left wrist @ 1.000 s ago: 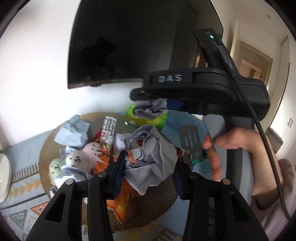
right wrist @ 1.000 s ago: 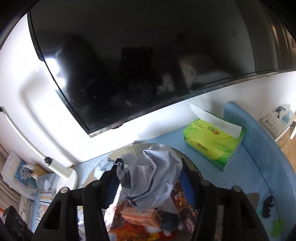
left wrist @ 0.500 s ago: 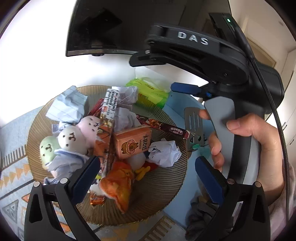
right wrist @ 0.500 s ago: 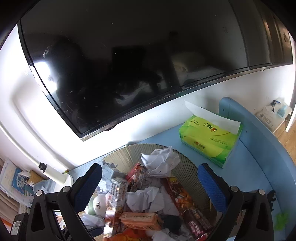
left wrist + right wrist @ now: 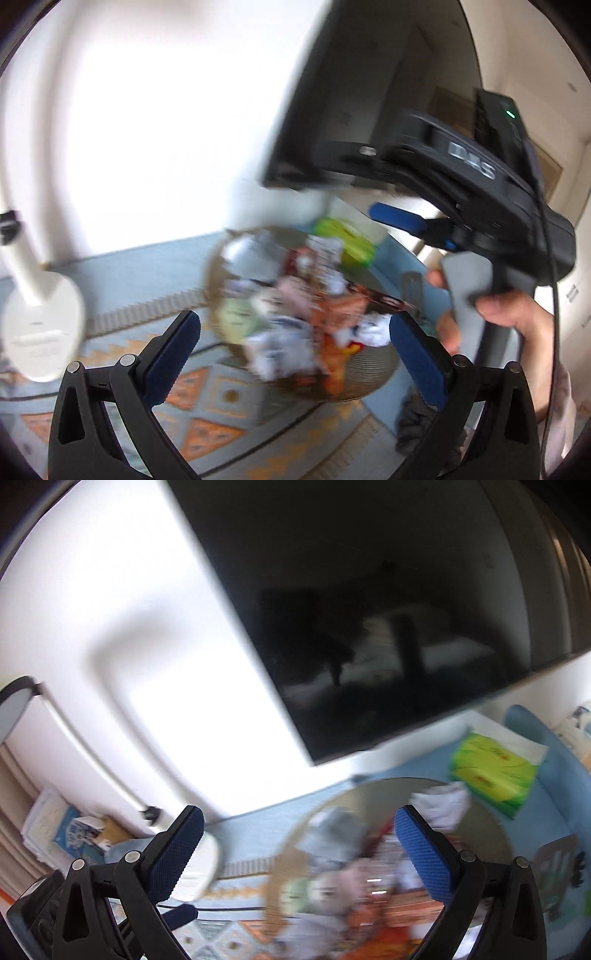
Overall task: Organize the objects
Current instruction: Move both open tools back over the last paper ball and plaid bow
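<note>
Two hand-held grippers and one filled basket are recorded, largest items listed first.

Desk point(image 5: 122, 266): pale blue surface, partly covered by a patterned mat point(image 5: 221, 417) with orange triangles; a dark screen point(image 5: 388, 609) is mounted on the wall above its far edge.

Basket point(image 5: 487, 823): round and woven, set on the desk near its far edge, heaped with crumpled paper balls point(image 5: 443, 805), snack packets point(image 5: 332, 314) and small plush toys point(image 5: 236, 317). Detail is lost to motion blur.

Tissue pack point(image 5: 495, 771): green, placed just beside the basket, nearer the far right corner of the desk.

Lamp base point(image 5: 37, 332): white, stood well apart from the basket toward the left edge.

Left hand-held gripper point(image 5: 295, 354): jaws spread fully, nothing held between the blue pads; it is poised above the near rim of the basket.

Right hand-held gripper point(image 5: 299, 853): jaws likewise spread wide and empty, carried by a hand point(image 5: 517, 314) seen in the left view.

Progress: the loose items are judged to be gathered in the basket already. Whether anything is left outside it cannot be told; a dark bundle point(image 5: 417, 421) at the near right is noted as possibly unsorted.
</note>
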